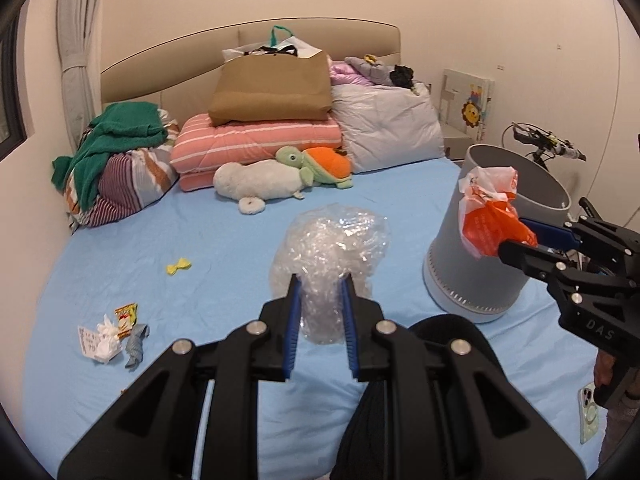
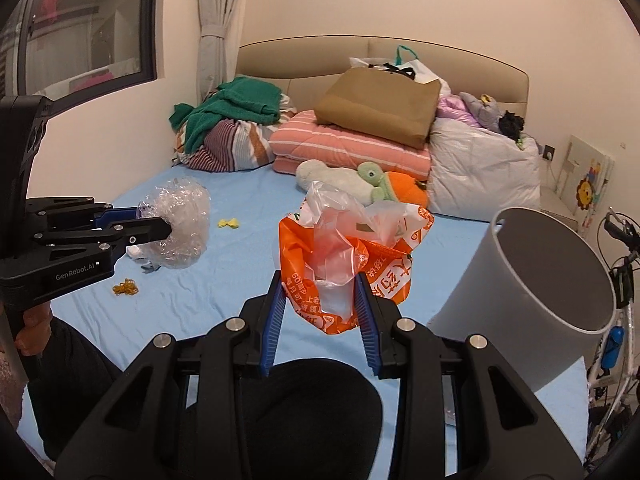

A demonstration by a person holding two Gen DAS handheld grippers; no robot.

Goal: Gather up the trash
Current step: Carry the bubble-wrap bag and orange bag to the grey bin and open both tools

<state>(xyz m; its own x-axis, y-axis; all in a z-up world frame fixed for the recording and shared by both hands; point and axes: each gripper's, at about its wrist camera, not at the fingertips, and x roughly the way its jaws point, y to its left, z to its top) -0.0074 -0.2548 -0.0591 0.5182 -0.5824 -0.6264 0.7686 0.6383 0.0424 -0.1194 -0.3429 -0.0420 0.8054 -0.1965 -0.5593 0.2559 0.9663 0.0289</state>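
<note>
My left gripper [image 1: 321,280] is shut on a crumpled wad of clear bubble wrap [image 1: 330,254] and holds it above the blue bed sheet; it also shows in the right wrist view [image 2: 176,228]. My right gripper [image 2: 320,280] is shut on an orange and clear plastic bag [image 2: 352,256], held up beside the grey trash bin [image 2: 536,292]. In the left wrist view the bag [image 1: 490,210] hangs against the bin's [image 1: 492,248] near wall. More litter lies on the sheet: a yellow bow wrapper [image 1: 179,267], and a heap of tissue, paper and snack packet [image 1: 114,330].
Pillows, a folded pink quilt [image 1: 256,144], a brown paper bag [image 1: 272,88] and plush toys [image 1: 280,176] fill the head of the bed. Yellow rubber bands [image 2: 126,288] lie on the sheet. A bicycle [image 2: 616,280] stands right of the bin. A phone [image 1: 590,414] lies at the right edge.
</note>
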